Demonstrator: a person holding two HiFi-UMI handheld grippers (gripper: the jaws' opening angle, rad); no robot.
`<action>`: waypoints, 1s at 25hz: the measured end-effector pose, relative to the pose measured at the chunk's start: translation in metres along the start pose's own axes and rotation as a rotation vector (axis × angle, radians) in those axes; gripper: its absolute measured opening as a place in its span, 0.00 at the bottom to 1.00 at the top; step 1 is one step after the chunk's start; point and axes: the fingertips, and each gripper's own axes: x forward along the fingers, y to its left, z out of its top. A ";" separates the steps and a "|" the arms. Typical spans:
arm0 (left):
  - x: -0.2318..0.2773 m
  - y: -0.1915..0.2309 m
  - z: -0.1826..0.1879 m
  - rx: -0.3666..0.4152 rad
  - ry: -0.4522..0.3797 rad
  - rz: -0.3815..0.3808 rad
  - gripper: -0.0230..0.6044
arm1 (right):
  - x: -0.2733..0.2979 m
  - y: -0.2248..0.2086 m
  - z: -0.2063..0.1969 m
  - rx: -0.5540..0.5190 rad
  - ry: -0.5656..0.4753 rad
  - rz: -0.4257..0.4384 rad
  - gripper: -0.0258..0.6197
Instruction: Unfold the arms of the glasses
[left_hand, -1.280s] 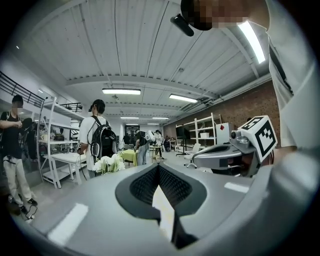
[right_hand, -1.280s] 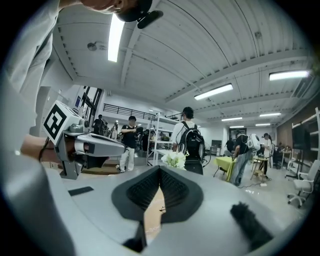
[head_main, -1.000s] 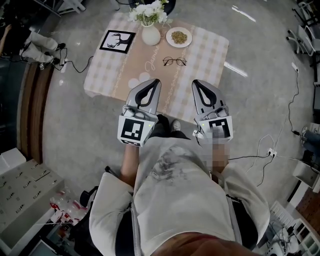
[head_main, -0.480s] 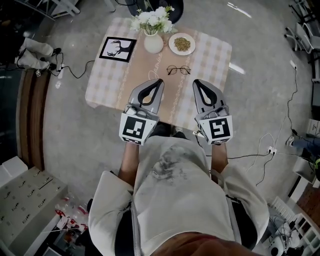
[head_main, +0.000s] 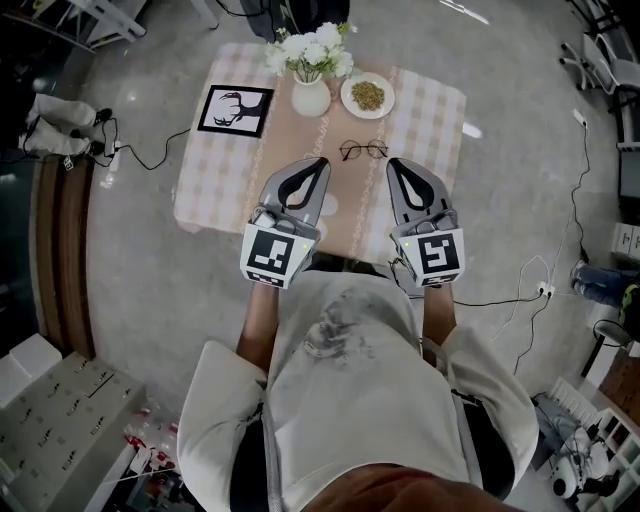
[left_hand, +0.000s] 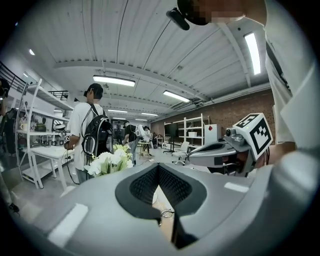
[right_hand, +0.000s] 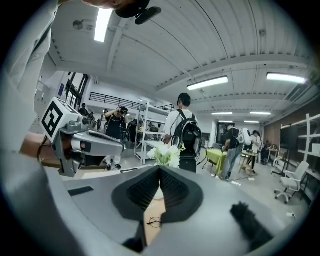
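Round thin-wire glasses (head_main: 363, 150) lie untouched on the tan runner of the check-clothed table (head_main: 208, 182). They sit just on your side of the white ceramic vase (head_main: 311, 98) of white flowers and a little to its right. Your grey left gripper (head_main: 319, 161) and grey right gripper (head_main: 393, 162) hang side by side, nearer to you than the vase, and the glasses lie in the gap between their tips, close ahead. Both pairs of jaws are pressed together with nothing in them. By the look of it, you are at the reach-in stage, with neither arm of the glasses handled yet. The next move calls for parting the jaws, steadying the frame with one gripper and catching an arm with the other. Go lightly, for the wire looks slight and likely to skate on the cloth. From here, whether the arms lie folded behind the lenses cannot be made out.
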 end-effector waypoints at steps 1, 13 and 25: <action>0.001 0.003 -0.002 -0.002 0.002 -0.007 0.05 | 0.003 0.000 -0.001 0.000 0.008 -0.006 0.06; 0.033 0.006 -0.037 0.039 0.094 -0.143 0.05 | 0.012 -0.019 -0.038 0.024 0.136 -0.104 0.07; 0.082 -0.004 -0.071 0.079 0.170 -0.191 0.05 | 0.027 -0.047 -0.086 0.050 0.207 -0.075 0.06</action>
